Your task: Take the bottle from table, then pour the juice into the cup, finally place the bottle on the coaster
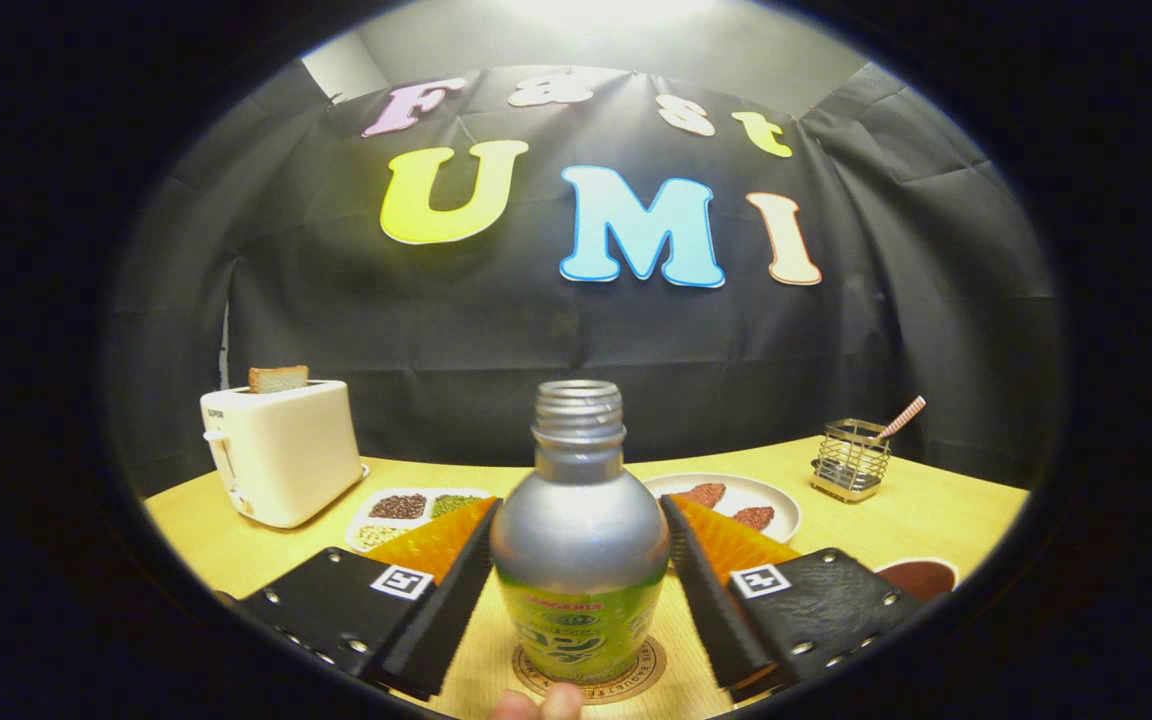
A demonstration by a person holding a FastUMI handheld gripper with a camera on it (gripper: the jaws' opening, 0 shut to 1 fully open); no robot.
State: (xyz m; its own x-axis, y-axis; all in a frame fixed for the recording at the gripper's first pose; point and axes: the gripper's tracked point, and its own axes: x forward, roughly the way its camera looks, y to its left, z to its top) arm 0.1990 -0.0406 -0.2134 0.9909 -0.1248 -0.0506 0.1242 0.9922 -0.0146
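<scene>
Gripper view — bottle (pixel 579 540) on coaster (pixel 591 670), gripper (pixel 579 560) open.

At lower centre we see the bottle (pixel 579 540) standing on the coaster (pixel 591 672), uncapped, between our fingers (pixel 456 590), which stand apart from it.

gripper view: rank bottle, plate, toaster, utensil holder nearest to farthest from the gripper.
1. Bottle: between the fingers of the gripper, standing on the coaster; the fingers are spread beside it.
2. Plate: just beyond the fingers, right of the bottle.
3. Toaster far left and utensil holder far right: both near the wall, too close to call.
</scene>
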